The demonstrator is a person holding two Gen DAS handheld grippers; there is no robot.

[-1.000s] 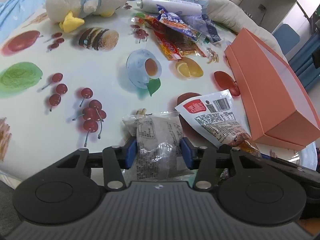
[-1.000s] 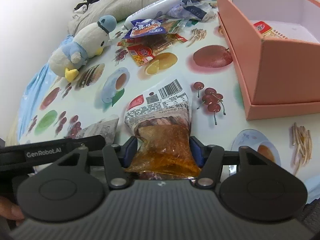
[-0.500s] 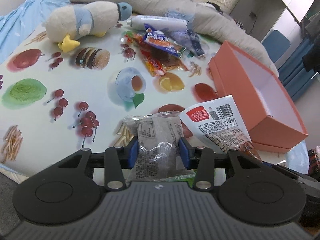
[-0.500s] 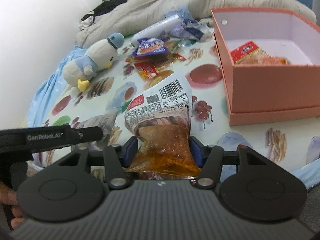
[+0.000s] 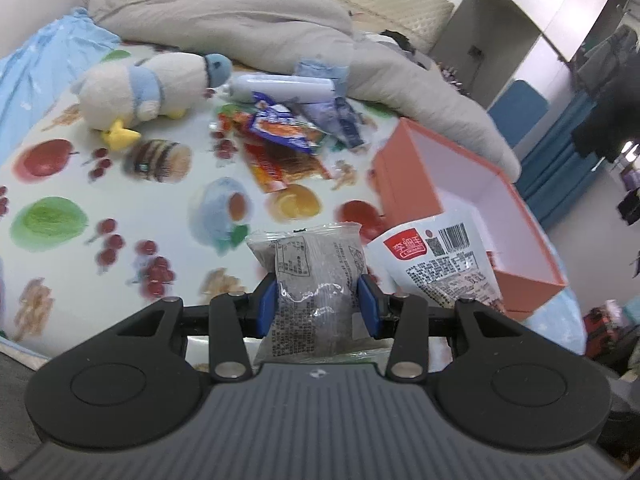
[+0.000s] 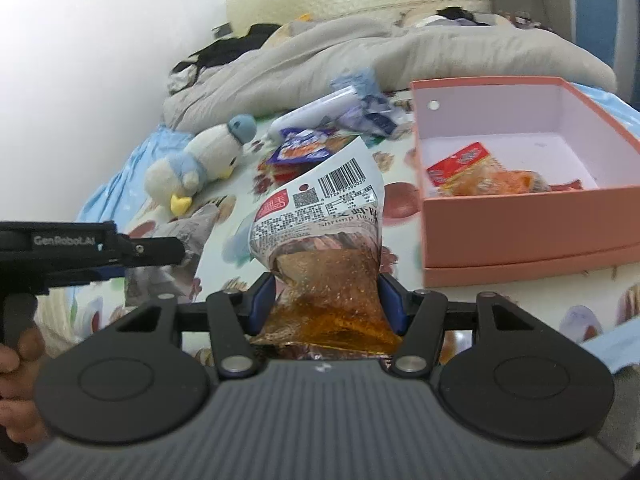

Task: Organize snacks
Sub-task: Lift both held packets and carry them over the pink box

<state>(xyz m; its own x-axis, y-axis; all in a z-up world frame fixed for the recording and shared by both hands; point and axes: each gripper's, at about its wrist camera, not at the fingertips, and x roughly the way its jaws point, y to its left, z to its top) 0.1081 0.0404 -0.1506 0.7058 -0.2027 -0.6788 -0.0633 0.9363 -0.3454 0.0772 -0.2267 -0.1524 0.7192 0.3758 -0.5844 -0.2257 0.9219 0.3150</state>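
My left gripper (image 5: 318, 306) is shut on a clear grey snack packet (image 5: 314, 280), held up above the fruit-print cloth (image 5: 120, 184). My right gripper (image 6: 326, 300) is shut on a white shrimp snack bag (image 6: 320, 232) with orange oily contents, also lifted. That bag (image 5: 440, 264) appears to the right in the left wrist view. An open pink box (image 6: 532, 224) stands to the right, with a red and orange snack pack (image 6: 476, 172) inside. A heap of loose snack packets (image 5: 288, 140) lies further back on the cloth.
A plush penguin (image 5: 148, 88) lies at the back left beside a white tube (image 5: 280, 86). A grey blanket (image 5: 248, 28) is bunched behind the cloth. In the right wrist view the left gripper's body (image 6: 80, 248) and a hand (image 6: 16, 360) fill the left edge.
Both grippers have risen with their packets and drawn back from the cloth. The inside of the pink box has come into view in both cameras.
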